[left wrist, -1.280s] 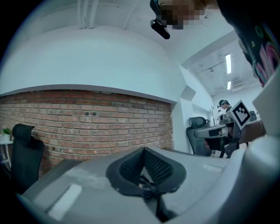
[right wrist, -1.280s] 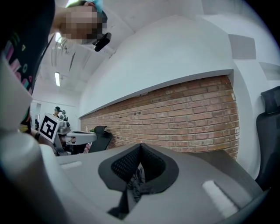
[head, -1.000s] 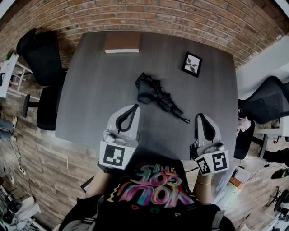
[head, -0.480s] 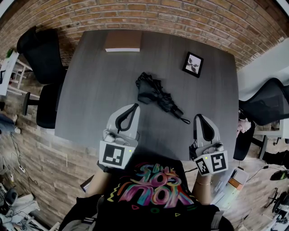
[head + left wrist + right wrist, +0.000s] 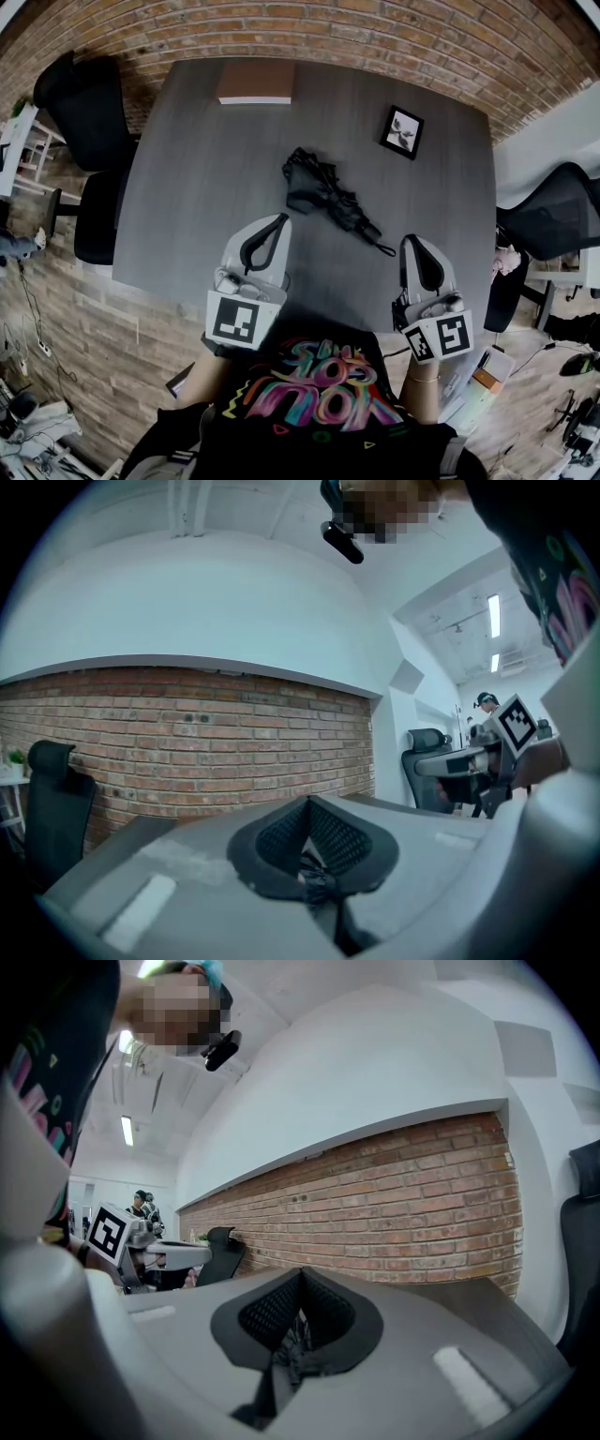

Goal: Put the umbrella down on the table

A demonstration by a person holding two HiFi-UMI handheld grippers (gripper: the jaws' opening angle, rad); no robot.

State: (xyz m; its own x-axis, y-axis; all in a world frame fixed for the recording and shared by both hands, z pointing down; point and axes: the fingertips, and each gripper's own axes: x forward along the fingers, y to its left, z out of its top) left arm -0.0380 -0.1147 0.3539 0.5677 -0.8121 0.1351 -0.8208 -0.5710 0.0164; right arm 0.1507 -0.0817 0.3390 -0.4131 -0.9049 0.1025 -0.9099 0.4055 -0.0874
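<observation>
A folded black umbrella (image 5: pixel 328 194) lies on the grey table (image 5: pixel 197 187), near its middle, with the handle end pointing toward the right gripper. My left gripper (image 5: pixel 279 221) hovers near the table's front edge, a short way left of and nearer than the umbrella, its jaws closed tip to tip on nothing. My right gripper (image 5: pixel 409 242) is at the front right, just beyond the umbrella's handle strap, also shut and empty. In the left gripper view the umbrella (image 5: pixel 317 881) shows low through the jaw loop; in the right gripper view the umbrella (image 5: pixel 294 1352) shows the same way.
A brown flat box (image 5: pixel 255 84) lies at the table's far edge. A small framed picture (image 5: pixel 400 131) sits at the far right. Black office chairs stand to the left (image 5: pixel 80 112) and right (image 5: pixel 553 220). A brick wall (image 5: pixel 375 37) runs behind the table.
</observation>
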